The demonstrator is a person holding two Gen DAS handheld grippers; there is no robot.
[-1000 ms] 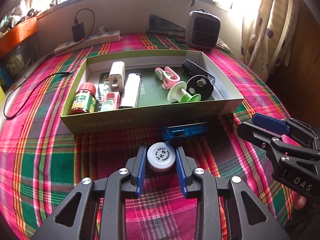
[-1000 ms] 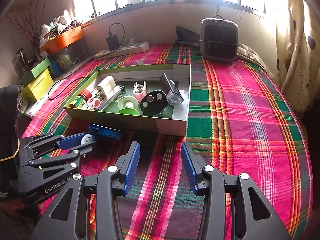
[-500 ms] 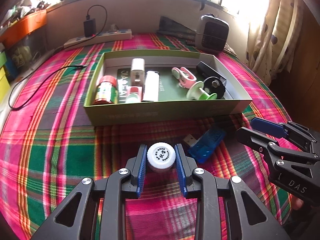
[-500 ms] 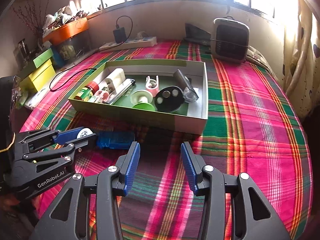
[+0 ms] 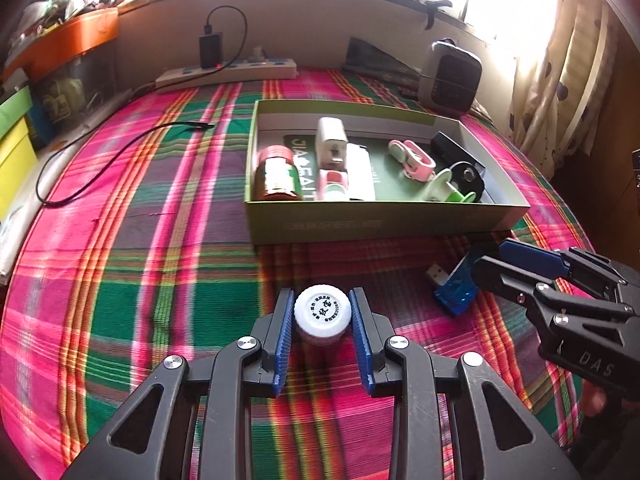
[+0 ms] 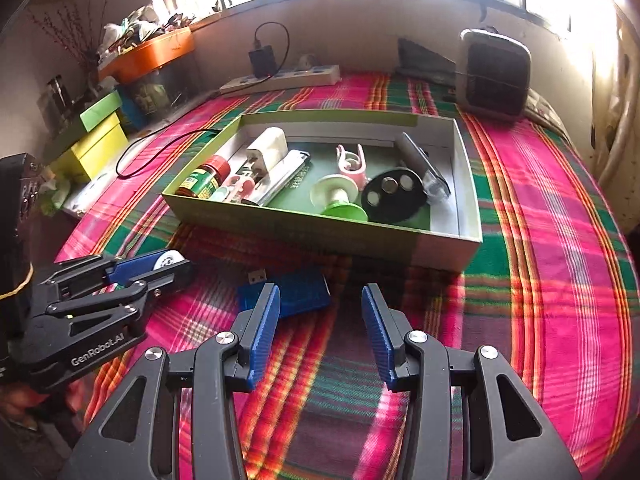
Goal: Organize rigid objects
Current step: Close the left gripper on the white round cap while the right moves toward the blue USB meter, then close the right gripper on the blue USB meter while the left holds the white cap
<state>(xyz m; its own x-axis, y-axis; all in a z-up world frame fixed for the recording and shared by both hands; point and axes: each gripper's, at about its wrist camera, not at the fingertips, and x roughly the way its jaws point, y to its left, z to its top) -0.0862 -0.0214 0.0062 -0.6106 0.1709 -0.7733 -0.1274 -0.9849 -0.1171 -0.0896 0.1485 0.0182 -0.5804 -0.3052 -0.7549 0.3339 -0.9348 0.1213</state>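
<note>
Clamped between the blue pads of the left gripper (image 5: 322, 320) is a small white-capped bottle (image 5: 322, 313), seen cap-on in the left wrist view, its printed lid facing the camera. It sits over the plaid cloth (image 5: 168, 264), on the near side of the green box (image 5: 372, 222) and apart from it. Inside the box lie a red-capped jar (image 5: 276, 176) at its left end, a white charger plug (image 5: 331, 140) and a white lighter (image 5: 360, 174) beside that, a pink clip (image 5: 412, 158) further right, and a green spool (image 5: 448, 190) touching a black disc (image 5: 468, 178) at the right end. A blue USB device (image 5: 456, 286) lies on the cloth just right of the box's near wall, partly behind the right gripper (image 5: 494, 262). Beyond the box stand a power strip (image 5: 228, 74) and a small heater (image 5: 450, 78).

From the right wrist view, the right gripper (image 6: 320, 316) is spread wide with nothing between its pads, low over the cloth (image 6: 560, 260) on the near side of the box (image 6: 320, 228). The blue USB device (image 6: 296, 294) lies just off the left pad, partly behind it; whether they touch is unclear. Left of it, the left gripper (image 6: 170, 264) shows the bottle's white cap (image 6: 168, 259) pinched at its tips. The heater (image 6: 496, 74) stands beyond the box's right corner, the power strip (image 6: 280, 79) beyond its left.
</note>
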